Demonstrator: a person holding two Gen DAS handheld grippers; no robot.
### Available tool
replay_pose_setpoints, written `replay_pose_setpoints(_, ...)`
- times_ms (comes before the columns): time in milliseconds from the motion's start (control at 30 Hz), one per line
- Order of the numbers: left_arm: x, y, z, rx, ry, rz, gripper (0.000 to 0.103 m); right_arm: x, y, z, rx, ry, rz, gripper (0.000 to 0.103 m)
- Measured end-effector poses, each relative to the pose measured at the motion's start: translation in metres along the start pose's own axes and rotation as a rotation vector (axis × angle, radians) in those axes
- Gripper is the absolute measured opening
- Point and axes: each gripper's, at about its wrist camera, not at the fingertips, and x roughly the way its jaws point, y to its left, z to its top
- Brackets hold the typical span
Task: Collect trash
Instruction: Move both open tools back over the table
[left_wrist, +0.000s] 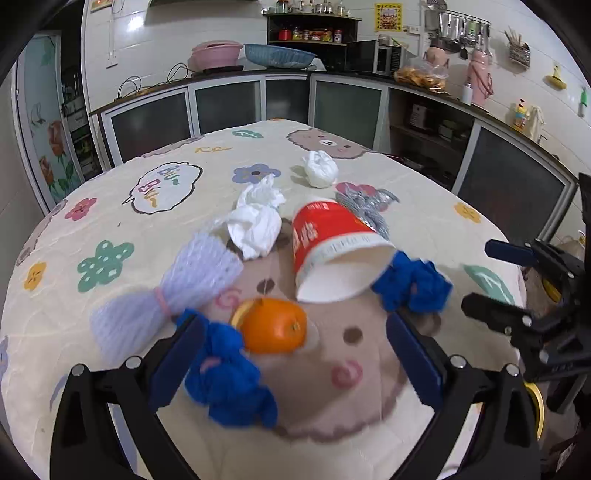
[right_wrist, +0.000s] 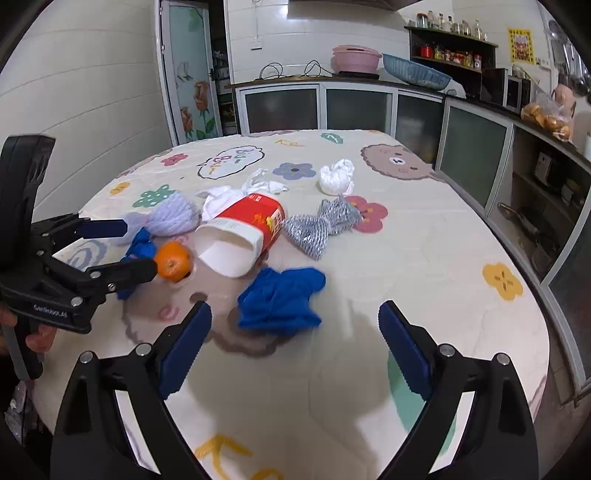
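Trash lies on the patterned tablecloth (left_wrist: 424, 192). A red paper cup (left_wrist: 332, 247) lies on its side, also in the right wrist view (right_wrist: 247, 236). An orange (left_wrist: 273, 325) sits before it. Two blue crumpled wads lie nearby: one (left_wrist: 225, 376) by my left gripper's left finger, one (right_wrist: 280, 299) ahead of my right gripper. A lilac foam net (left_wrist: 177, 288), crumpled white tissues (left_wrist: 255, 221), a white wad (left_wrist: 319, 170) and a silver net (right_wrist: 321, 225) lie around. My left gripper (left_wrist: 295, 358) is open, straddling the orange. My right gripper (right_wrist: 295, 347) is open and empty.
Kitchen cabinets and a counter (left_wrist: 258, 77) with a pink basin, a blue basket and a microwave run behind the table. A bag of oranges (right_wrist: 550, 114) sits on the right counter. A flowered door (right_wrist: 192, 74) stands at the back left.
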Motion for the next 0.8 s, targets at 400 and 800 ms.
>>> replay_pose_setpoints(400, 0.036, 0.019, 0.022, -0.067, 0.052, 0.021, 0.095, 0.019, -0.005, 0.001, -0.005, 0.055, 0.005, 0.078)
replay_pose_setpoints(800, -0.045, 0.11, -0.043, -0.196, -0.006, 0.127, 0.095, 0.017, -0.002, -0.001, -0.035, 0.053, 0.013, 0.078)
